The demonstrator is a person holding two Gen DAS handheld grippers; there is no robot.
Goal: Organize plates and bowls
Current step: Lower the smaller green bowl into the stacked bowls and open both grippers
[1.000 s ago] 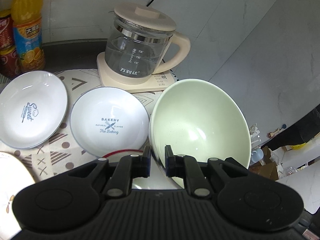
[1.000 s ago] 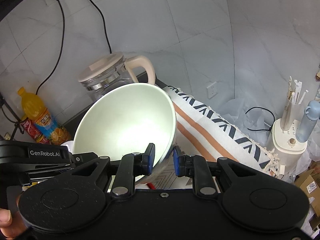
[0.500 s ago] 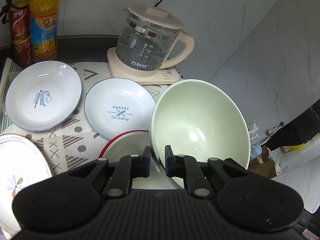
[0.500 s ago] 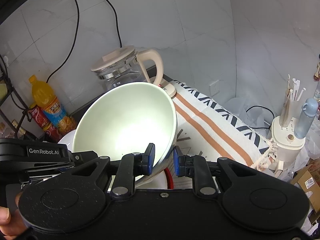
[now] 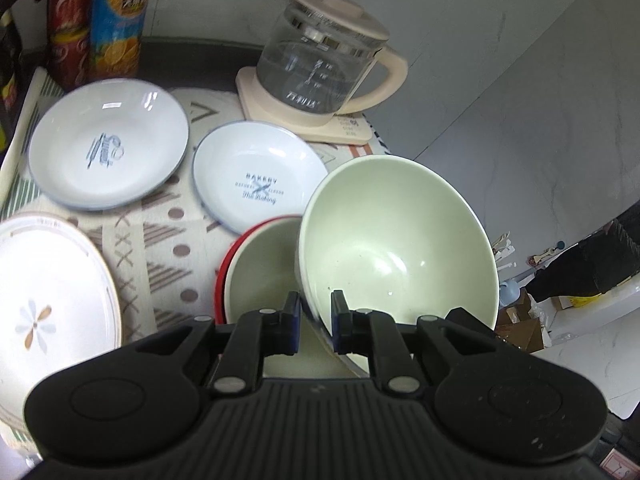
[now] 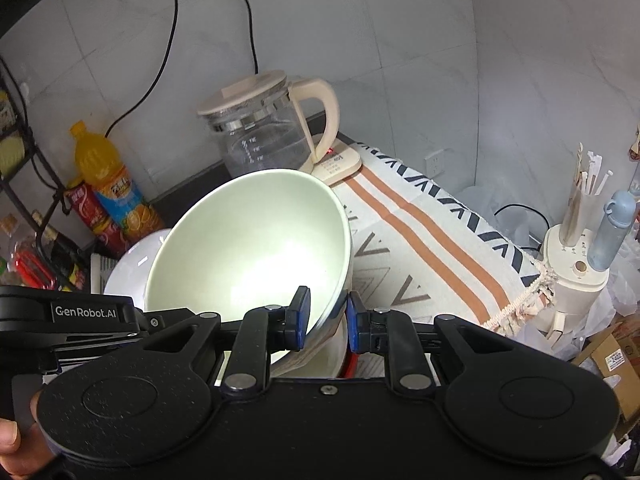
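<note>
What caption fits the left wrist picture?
Left gripper pinches a tilted pale green bowl over a red-rimmed bowl, beside two printed white plates.

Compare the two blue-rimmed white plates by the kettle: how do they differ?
The Sweet plate looks larger than the Bakery plate and lies further left, nearer the bottles. Its print is one slanted script word; the Bakery plate carries stacked lettering with a crossed emblem. The Sweet plate lies fully uncovered, while the red-rimmed bowl hides the Bakery plate's near edge. Both are shallow, white, blue-rimmed, empty and rest on the patterned cloth.
</note>
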